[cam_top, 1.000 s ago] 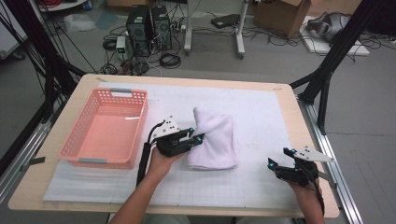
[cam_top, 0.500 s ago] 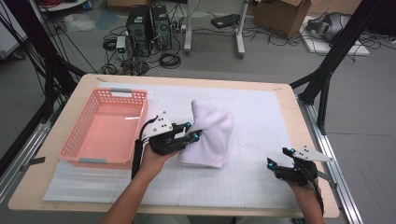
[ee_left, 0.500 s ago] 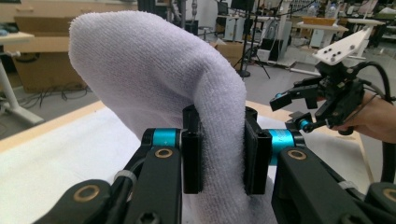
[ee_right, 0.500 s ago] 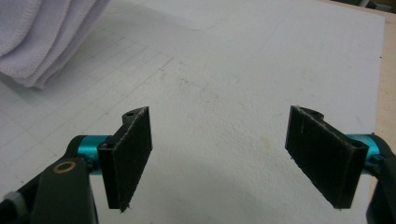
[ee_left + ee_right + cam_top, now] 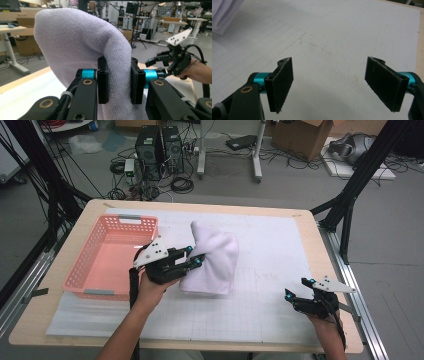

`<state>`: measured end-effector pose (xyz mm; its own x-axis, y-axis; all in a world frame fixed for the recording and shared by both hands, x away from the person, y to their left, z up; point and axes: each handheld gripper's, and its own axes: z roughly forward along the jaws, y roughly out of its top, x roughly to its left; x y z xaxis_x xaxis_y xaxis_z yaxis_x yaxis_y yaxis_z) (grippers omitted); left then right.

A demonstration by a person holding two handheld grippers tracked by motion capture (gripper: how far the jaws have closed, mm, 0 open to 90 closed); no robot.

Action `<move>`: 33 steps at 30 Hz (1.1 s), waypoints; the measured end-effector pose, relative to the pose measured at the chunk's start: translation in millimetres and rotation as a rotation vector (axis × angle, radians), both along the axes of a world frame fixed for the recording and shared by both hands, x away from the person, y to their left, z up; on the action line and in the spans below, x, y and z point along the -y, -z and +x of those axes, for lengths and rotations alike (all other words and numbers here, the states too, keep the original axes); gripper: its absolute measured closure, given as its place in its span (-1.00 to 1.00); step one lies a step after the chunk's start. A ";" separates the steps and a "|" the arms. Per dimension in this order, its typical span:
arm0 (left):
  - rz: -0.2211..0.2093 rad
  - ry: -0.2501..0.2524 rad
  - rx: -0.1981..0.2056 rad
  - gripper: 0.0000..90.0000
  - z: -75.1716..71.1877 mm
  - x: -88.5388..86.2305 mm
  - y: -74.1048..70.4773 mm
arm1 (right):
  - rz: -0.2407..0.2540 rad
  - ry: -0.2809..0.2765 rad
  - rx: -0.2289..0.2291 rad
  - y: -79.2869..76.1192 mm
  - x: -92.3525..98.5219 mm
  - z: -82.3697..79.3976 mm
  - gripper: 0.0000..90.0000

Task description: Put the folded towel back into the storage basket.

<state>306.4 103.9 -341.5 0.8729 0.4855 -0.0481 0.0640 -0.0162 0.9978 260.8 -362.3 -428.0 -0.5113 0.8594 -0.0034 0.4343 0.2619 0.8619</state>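
Note:
A folded white towel (image 5: 212,260) hangs above the middle of the white grid mat (image 5: 270,270), lifted off it. My left gripper (image 5: 196,259) is shut on the towel's left edge; in the left gripper view the cloth (image 5: 82,47) is pinched between both black pads and bulges up over them. My right gripper (image 5: 296,290) rests near the table's front right corner, jaws wide apart. In the right gripper view its pads (image 5: 282,82) stand over bare mat with nothing between them, and a corner of the towel (image 5: 224,15) shows at top left.
A pink plastic basket (image 5: 107,265) sits at the left of the table, just left of my left hand. The wooden table edge (image 5: 200,206) frames the mat. Computers, cables and boxes lie on the floor beyond the far edge.
My left gripper has risen and drifted left toward the basket, carrying the towel up off the mat. The right gripper has stayed where it was.

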 end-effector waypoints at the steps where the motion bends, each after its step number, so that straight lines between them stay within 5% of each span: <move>1: -0.005 -0.006 0.002 0.63 -0.4 -3.0 -2.5 | 0.001 0.000 -0.001 -0.1 0.0 -0.1 -0.51; 16: -0.024 -0.047 0.048 0.63 -0.8 -45.6 -40.4 | 0.001 -0.001 -0.002 -0.7 -2.0 0.7 -0.51; 33: -0.074 -0.090 0.058 0.63 3.9 -96.8 -63.8 | 0.000 -0.003 0.001 -0.9 -3.0 1.4 -0.51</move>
<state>310.2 200.7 -277.7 0.8281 0.5594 -0.0372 0.0039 0.0607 0.9981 262.2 -359.3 -427.2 -0.5143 0.8576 -0.0042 0.4322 0.2634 0.8624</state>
